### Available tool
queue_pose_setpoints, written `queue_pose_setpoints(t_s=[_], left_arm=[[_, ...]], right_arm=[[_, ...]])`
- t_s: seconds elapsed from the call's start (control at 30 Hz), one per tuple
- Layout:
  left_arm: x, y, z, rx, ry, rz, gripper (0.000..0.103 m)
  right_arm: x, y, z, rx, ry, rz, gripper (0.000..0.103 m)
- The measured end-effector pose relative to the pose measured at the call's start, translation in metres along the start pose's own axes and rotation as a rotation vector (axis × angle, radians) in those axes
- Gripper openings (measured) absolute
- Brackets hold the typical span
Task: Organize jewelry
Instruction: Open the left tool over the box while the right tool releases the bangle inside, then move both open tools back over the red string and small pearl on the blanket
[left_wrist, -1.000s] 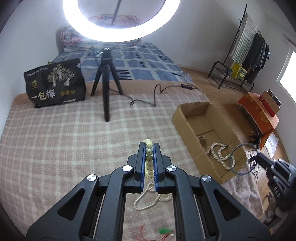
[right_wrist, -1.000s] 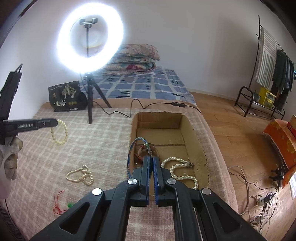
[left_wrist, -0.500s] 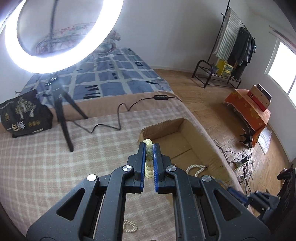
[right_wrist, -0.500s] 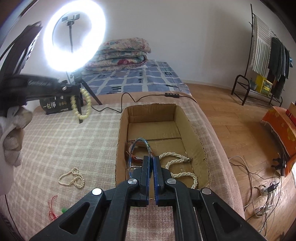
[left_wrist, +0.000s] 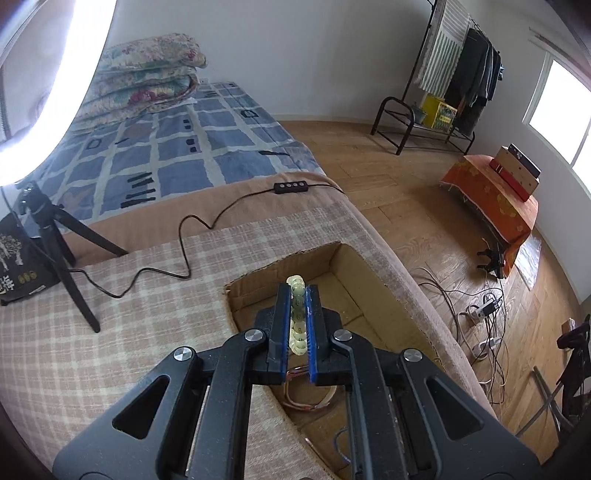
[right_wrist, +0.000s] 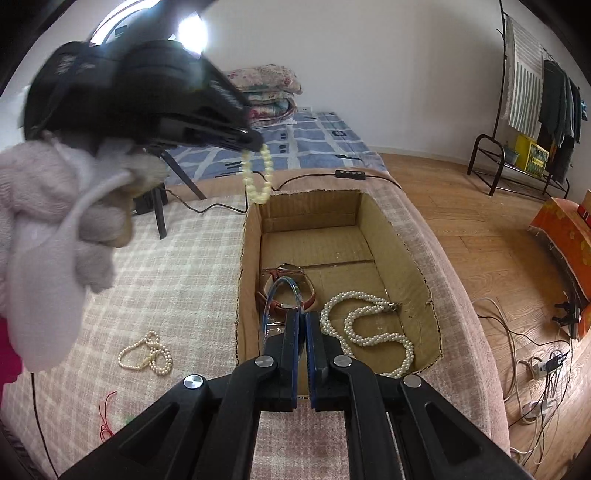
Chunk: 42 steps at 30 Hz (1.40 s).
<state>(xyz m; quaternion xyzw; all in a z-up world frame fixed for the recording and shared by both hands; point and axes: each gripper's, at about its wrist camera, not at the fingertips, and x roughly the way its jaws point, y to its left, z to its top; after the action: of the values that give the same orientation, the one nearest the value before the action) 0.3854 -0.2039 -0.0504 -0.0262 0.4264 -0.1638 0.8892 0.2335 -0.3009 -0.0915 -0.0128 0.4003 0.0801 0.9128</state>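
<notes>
Left gripper (left_wrist: 298, 295) has its 2 blue-lined fingers (left_wrist: 282, 325) pinched in close with a string of pale beads (left_wrist: 297, 317) caught between them. From the other side, that same left gripper (right_wrist: 255, 146) pokes out level with the bead loop dangling straight down off its tip. It's gripped by a hand in a fuzzy white glove (right_wrist: 66, 221). Right gripper (right_wrist: 302, 317) is angled downward, fingers (right_wrist: 291, 332) nearly touching, clamped on the edge of a clear blue bangle (right_wrist: 280, 295) that arcs up ahead of the tips.
</notes>
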Motion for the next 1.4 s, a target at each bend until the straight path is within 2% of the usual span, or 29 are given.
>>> queue_pose_setpoints(t_s=[0.17,0.4,0.43,0.47,0.5,0.53,0.57,0.6,0.67,0.8,1.07,1.4], left_arm=[[0.023,-0.007,-0.001,0.002,0.046,-0.018,0.005],[0.031,-0.016,0.0,-0.003,0.056,-0.046,0.005],[0.031,-0.016,0.001,-0.005,0.055,-0.05,0.006],[0.03,-0.016,0.001,-0.006,0.055,-0.054,0.007],[0.03,-0.016,0.003,-0.004,0.061,-0.066,0.024],[0.029,-0.016,0.003,-0.002,0.068,-0.071,0.04],[0.027,-0.016,0.004,0.001,0.063,-0.073,0.067],[0.023,-0.017,0.004,0.007,0.042,-0.071,0.075],[0.018,-0.02,0.004,0.025,0.026,-0.052,0.076],[0.016,-0.02,0.004,0.032,0.036,-0.038,0.076],[0.002,-0.013,0.0,0.035,0.024,-0.016,0.076],[-0.074,0.04,-0.014,0.005,-0.058,0.057,0.076]], right_arm=[[0.003,0.001,0.0,0.003,0.007,0.006,0.001],[0.008,-0.001,-0.003,-0.003,0.016,0.0,0.002],[0.006,-0.001,-0.003,-0.002,0.011,0.0,0.004],[0.005,-0.001,-0.002,0.0,0.007,0.002,0.015],[0.003,-0.001,-0.002,0.002,0.0,0.008,0.028],[0.001,0.0,-0.002,0.002,-0.01,0.009,0.032],[0.0,0.0,-0.002,0.001,-0.013,0.004,0.041],[-0.001,0.001,-0.001,-0.002,-0.016,0.0,0.06],[-0.003,0.003,-0.002,-0.006,-0.033,-0.011,0.084],[-0.006,0.007,0.0,-0.02,-0.041,-0.012,0.09],[-0.011,0.008,0.0,-0.027,-0.048,-0.035,0.095],[-0.032,0.009,0.003,-0.003,-0.087,-0.007,0.095]])
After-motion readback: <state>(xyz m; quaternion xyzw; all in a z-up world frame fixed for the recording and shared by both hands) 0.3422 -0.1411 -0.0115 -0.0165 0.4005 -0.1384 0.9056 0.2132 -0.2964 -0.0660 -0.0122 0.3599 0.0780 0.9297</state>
